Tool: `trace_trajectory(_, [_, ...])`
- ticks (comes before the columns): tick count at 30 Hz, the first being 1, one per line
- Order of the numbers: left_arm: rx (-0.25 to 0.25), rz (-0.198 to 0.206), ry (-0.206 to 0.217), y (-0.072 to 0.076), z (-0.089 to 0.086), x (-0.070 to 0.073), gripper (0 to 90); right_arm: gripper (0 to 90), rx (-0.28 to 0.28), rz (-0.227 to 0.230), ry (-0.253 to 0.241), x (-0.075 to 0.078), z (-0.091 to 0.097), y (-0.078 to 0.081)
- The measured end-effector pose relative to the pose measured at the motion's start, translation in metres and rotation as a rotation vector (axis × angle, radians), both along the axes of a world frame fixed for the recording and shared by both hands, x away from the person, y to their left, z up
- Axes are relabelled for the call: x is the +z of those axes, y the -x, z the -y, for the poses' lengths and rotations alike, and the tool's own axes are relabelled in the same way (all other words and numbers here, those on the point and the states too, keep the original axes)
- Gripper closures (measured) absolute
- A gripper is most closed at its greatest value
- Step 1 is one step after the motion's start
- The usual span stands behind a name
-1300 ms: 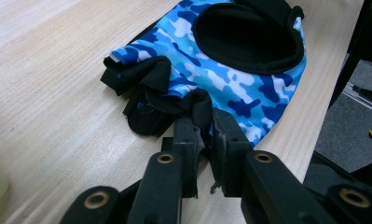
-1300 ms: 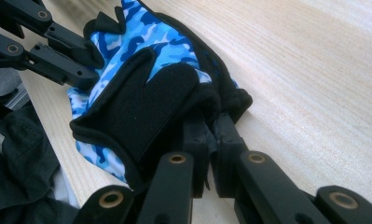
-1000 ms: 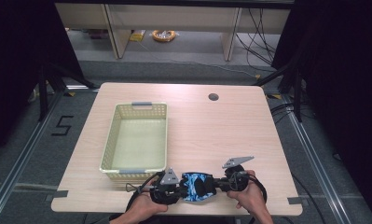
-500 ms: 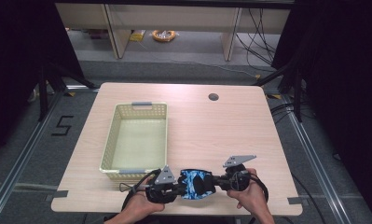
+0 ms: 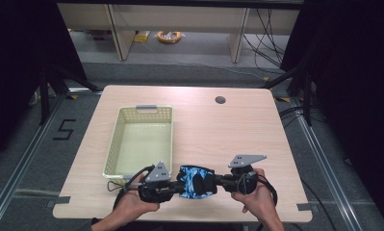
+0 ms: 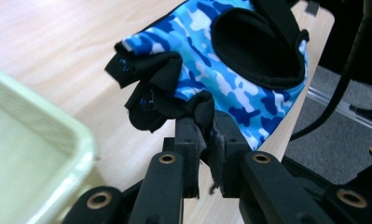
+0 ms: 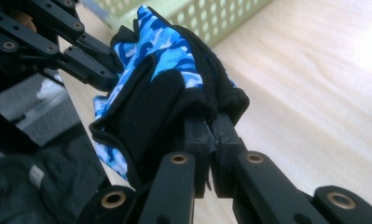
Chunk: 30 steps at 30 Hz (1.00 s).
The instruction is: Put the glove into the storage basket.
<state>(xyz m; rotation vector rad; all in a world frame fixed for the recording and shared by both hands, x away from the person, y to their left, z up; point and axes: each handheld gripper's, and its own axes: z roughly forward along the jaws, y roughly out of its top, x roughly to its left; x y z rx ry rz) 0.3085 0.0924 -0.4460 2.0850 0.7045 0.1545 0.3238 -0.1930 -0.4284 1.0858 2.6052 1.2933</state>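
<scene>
While one blue camouflage glove (image 5: 195,181) hangs between two grippers near the table's (image 5: 237,130) front edge, the left gripper (image 6: 206,140) pinches its black finger end and the right gripper (image 7: 211,135) pinches its black cuff, both sets of jaws closed tight on fabric. One pale green basket (image 5: 140,139) sits just behind and to the left of the left gripper, close beside the glove. One round hole (image 5: 220,100) marks the table's far side. Two hands hold the grippers, the left hand (image 5: 132,202) and the right hand (image 5: 256,196).
</scene>
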Motion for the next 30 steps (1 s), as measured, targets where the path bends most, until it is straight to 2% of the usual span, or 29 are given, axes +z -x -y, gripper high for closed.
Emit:
trace_trajectory(2, [-0.01, -0.002, -0.02, -0.003, -0.005, 0.007, 81.8, 87.9, -0.001, 0.01, -0.01, 0.005, -0.004, -0.001])
trace_trajectory(4, [0.008, 0.0, -0.003, -0.005, -0.009, 0.013, 81.8, 87.9, 0.015, 0.066, -0.001, 0.012, -0.009, -0.006])
trace_trajectory(6, [0.017, 0.005, -0.004, -0.009, -0.016, 0.02, 81.8, 87.9, 0.014, 0.052, -0.005, 0.019, -0.015, -0.008])
trace_trajectory(7, [0.017, -0.002, 0.008, -0.009, -0.017, 0.022, 81.8, 87.9, 0.004, 0.054, -0.011, 0.023, -0.017, -0.009])
trace_trajectory(10, [0.03, 0.005, 0.015, -0.013, -0.027, 0.033, 81.8, 87.9, 0.029, 0.086, -0.016, 0.031, -0.023, -0.017])
trace_trajectory(11, [0.033, 0.011, 0.017, -0.014, -0.03, 0.035, 81.8, 87.9, 0.009, 0.065, -0.023, 0.035, -0.028, -0.018])
trace_trajectory(12, [0.038, 0.005, 0.02, -0.015, -0.032, 0.038, 81.8, 87.9, 0.022, 0.084, -0.014, 0.038, -0.03, -0.022])
trace_trajectory(15, [0.058, 0.011, 0.011, -0.018, -0.042, 0.044, 81.8, 87.9, 0.029, 0.07, -0.013, 0.045, -0.042, -0.029])
trace_trajectory(16, [0.061, 0.007, 0.018, -0.019, -0.045, 0.045, 81.8, 87.9, 0.032, 0.085, -0.015, 0.046, -0.046, -0.032])
trace_trajectory(20, [0.091, -0.01, 0.013, -0.025, -0.061, 0.049, 81.7, 87.9, 0.054, 0.093, -0.009, 0.05, -0.06, -0.042])
trace_trajectory(22, [0.1, -0.008, 0.009, -0.028, -0.067, 0.05, 81.7, 87.9, 0.065, 0.071, 0.001, 0.052, -0.069, -0.046])
trace_trajectory(24, [0.109, -0.018, 0.001, -0.031, -0.076, 0.051, 81.7, 87.9, 0.067, 0.068, 0.01, 0.053, -0.078, -0.051])
trace_trajectory(26, [0.119, -0.015, 0.005, -0.034, -0.084, 0.051, 81.7, 87.9, 0.077, 0.071, 0.009, 0.052, -0.089, -0.057])
trace_trajectory(28, [0.141, -0.02, -0.002, -0.036, -0.094, 0.053, 81.7, 87.9, 0.08, 0.044, 0.0, 0.052, -0.097, -0.061])
trace_trajectory(29, [0.138, -0.019, 0.002, -0.037, -0.097, 0.052, 81.7, 87.9, 0.09, 0.058, 0.002, 0.051, -0.103, -0.065])
trace_trajectory(30, [0.145, -0.021, -0.015, -0.038, -0.102, 0.052, 81.7, 87.9, 0.085, 0.043, -0.005, 0.051, -0.107, -0.066])
